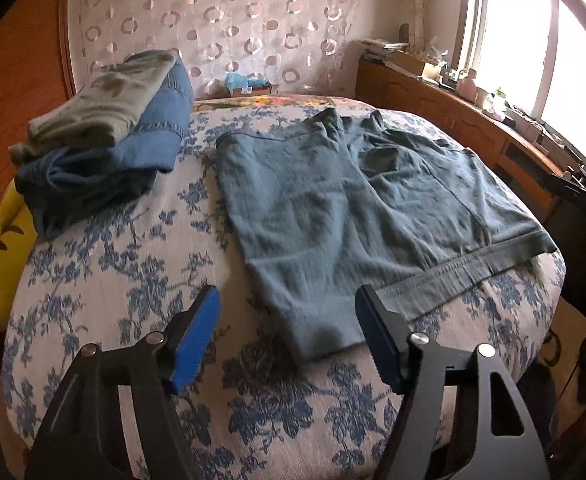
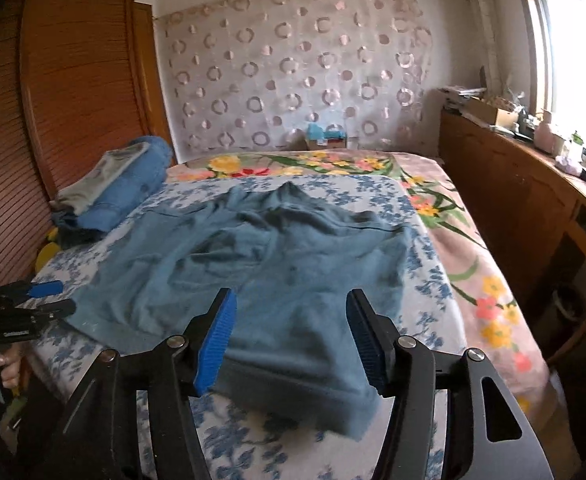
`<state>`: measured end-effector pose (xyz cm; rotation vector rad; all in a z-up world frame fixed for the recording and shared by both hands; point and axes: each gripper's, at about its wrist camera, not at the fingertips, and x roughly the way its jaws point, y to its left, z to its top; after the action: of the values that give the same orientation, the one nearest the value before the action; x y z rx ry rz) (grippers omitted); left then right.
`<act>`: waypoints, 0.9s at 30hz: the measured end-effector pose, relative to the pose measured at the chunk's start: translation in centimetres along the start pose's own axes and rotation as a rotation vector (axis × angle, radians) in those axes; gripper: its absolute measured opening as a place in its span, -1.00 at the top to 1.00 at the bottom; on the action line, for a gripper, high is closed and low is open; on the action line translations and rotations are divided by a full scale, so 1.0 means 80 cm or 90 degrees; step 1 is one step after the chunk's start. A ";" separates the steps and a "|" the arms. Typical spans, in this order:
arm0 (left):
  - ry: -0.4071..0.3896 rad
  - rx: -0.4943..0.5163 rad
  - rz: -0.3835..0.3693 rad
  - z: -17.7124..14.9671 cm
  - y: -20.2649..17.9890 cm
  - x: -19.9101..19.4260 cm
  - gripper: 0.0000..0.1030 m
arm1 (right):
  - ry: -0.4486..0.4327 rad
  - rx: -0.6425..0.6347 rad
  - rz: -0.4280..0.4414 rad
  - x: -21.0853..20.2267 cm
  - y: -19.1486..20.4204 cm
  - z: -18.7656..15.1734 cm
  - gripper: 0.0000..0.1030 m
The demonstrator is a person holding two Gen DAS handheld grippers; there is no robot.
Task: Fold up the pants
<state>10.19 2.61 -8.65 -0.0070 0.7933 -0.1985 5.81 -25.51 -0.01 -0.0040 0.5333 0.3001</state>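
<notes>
Pants (image 1: 333,208), one pair, flat on bed (image 1: 133,280); left gripper (image 1: 289,332) and right gripper (image 2: 291,336) both agape, empty.

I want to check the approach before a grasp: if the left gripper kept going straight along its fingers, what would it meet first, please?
Most likely the near corner of the blue-grey pants, which lies between the open fingers of the left gripper, with the floral bedspread just beneath. Depth is uncertain.

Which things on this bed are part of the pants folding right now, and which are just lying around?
In the job:
- teal pants, spread flat on the floral bedspread
- left gripper, jaws open at the pants' near corner
- right gripper, jaws open over the near edge

Lying about:
- stack of folded clothes, far left
- yellow cushion
- cluttered wooden sideboard under the window
</notes>
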 end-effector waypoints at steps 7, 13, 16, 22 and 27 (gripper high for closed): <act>0.019 -0.008 -0.014 -0.012 -0.001 0.004 -0.17 | 0.001 -0.001 0.010 -0.004 -0.010 -0.004 -0.24; 0.030 -0.020 -0.027 -0.017 0.000 0.012 0.11 | 0.007 0.004 0.000 0.002 -0.008 -0.014 -0.24; 0.024 -0.019 -0.026 -0.017 -0.001 0.013 0.28 | 0.014 -0.006 0.000 0.004 0.001 -0.018 -0.24; 0.013 -0.012 -0.038 -0.008 -0.010 0.011 0.81 | 0.024 0.012 0.003 0.007 0.004 -0.021 -0.24; -0.015 0.013 -0.063 0.016 -0.033 -0.004 0.86 | 0.030 0.020 0.005 0.010 0.004 -0.027 -0.24</act>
<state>10.38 -0.03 -7.29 -0.0283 0.7684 -0.2993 5.27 -25.12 -2.20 0.0217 0.5849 0.2996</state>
